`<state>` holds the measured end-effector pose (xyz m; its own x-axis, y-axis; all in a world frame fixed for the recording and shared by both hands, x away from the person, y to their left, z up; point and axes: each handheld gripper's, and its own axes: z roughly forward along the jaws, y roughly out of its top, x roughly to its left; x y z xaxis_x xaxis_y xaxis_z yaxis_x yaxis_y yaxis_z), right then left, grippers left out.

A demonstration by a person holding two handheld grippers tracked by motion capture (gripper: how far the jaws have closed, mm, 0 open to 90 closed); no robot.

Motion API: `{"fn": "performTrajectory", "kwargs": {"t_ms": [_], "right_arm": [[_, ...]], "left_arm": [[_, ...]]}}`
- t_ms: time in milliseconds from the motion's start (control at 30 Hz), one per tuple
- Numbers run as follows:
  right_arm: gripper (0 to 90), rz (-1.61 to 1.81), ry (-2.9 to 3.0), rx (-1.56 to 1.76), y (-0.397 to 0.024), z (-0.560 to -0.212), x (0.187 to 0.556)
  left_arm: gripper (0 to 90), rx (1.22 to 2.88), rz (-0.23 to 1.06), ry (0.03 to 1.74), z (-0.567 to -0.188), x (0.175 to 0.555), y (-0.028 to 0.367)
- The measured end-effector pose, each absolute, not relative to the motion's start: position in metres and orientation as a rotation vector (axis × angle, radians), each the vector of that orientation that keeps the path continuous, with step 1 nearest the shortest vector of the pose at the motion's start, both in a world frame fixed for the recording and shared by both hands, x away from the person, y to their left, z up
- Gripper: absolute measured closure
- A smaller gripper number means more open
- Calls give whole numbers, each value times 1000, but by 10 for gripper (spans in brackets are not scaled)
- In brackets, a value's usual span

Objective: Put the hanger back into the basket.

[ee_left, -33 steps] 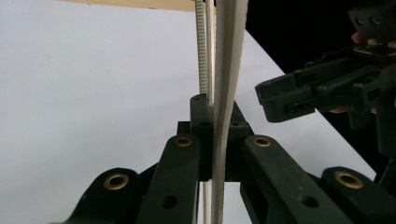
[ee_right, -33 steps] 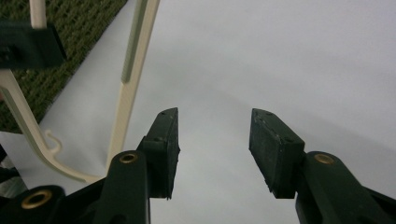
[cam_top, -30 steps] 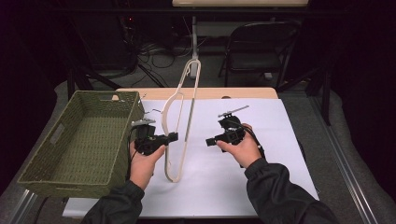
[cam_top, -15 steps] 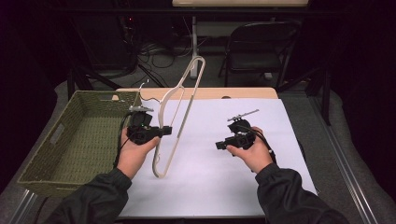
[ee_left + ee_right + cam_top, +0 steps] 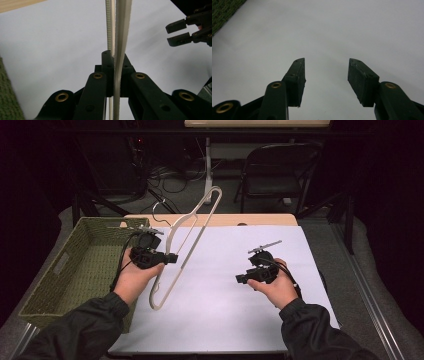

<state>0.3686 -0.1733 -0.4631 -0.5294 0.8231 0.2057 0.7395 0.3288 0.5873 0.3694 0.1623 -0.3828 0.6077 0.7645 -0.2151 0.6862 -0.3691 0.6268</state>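
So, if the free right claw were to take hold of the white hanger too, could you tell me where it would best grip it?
Probably the hanger's long straight arm above the left claw, approached from the right claw's own side. That arm is thin, flat and bare there, tilted up off the white sheet, so open jaws can close across it; the wire hook is too slight.

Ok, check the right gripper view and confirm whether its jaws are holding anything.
No: the right gripper has its jaws spread apart over bare white table.

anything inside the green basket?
The basket looks empty: bare woven floor where visible. The left hand and left gripper, shut on the hanger, cover its near right corner.
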Motion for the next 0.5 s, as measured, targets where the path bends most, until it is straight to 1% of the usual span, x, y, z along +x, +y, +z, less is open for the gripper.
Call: {"fn": "performTrajectory", "kwargs": {"t_ms": [200, 367, 500], "right_arm": [[476, 996, 2410, 1446, -180, -466, 368], [476, 946, 2423, 1465, -186, -466, 366], [476, 959, 2413, 1468, -188, -468, 365]], "left_arm": [[870, 2197, 157, 1132, -368, 364, 172], [869, 2223, 167, 1129, -356, 360, 183], [870, 2248, 202, 1119, -351, 357, 193]]}}
